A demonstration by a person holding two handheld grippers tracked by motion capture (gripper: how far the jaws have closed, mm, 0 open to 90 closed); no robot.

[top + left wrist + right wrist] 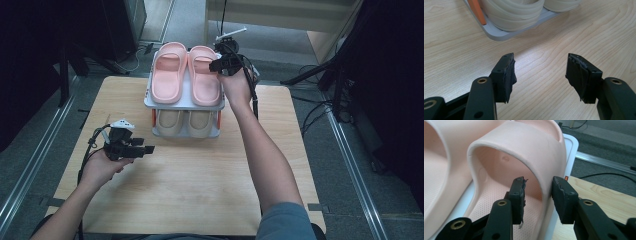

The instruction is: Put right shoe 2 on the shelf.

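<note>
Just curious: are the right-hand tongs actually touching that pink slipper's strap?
Cannot tell. In the right gripper view the right tongs straddle the pink slipper's strap, one jaw inside, one outside; no clear gap or contact.

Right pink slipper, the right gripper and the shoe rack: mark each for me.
right pink slipper (524,147), right gripper view, top of its strap
right gripper (537,188), right gripper view, midway between its fingertips, astride the strap's side
shoe rack (186,103), high view, top shelf's front edge

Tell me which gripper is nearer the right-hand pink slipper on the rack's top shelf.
Right. The right gripper straddles the strap wall of the pink slipper, jaws open on either side of it. The left gripper hangs over the table, well short of the rack.
</note>
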